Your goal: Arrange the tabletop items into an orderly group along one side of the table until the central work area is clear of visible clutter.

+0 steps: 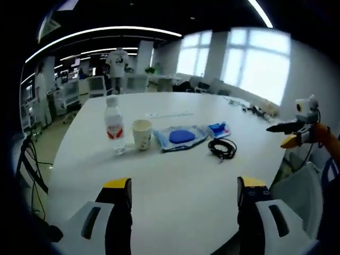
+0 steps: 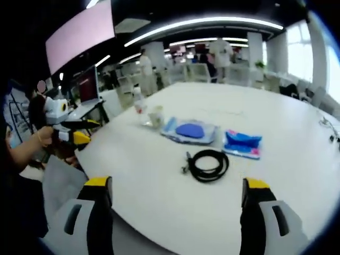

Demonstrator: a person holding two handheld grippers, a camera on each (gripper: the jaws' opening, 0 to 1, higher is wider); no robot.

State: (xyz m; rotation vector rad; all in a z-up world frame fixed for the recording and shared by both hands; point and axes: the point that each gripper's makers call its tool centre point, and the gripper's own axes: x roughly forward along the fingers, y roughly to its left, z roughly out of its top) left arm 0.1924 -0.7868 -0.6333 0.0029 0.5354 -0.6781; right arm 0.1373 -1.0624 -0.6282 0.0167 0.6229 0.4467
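Observation:
On the white table (image 1: 175, 175) a row of items runs left to right: a water bottle (image 1: 113, 126), a paper cup (image 1: 142, 134), a clear bag with a blue item (image 1: 182, 137), a small blue packet (image 1: 219, 129) and a black coiled cable (image 1: 222, 147). My left gripper (image 1: 184, 194) is open at the near edge, well short of them. In the right gripper view the cable (image 2: 208, 162) lies nearest, then the packet (image 2: 243, 144), bag (image 2: 190, 131), cup (image 2: 156, 117) and bottle (image 2: 139, 101). My right gripper (image 2: 177, 191) is open and empty. The left gripper (image 2: 74, 130) hangs off the table's left edge.
The right gripper (image 1: 282, 134) hovers beyond the table's right edge. A grey chair (image 1: 297, 186) stands under it, another chair (image 2: 61, 180) by the near corner. Small items (image 1: 255, 109) lie at the far right of the table. A person (image 1: 118, 66) stands behind among desks and monitors.

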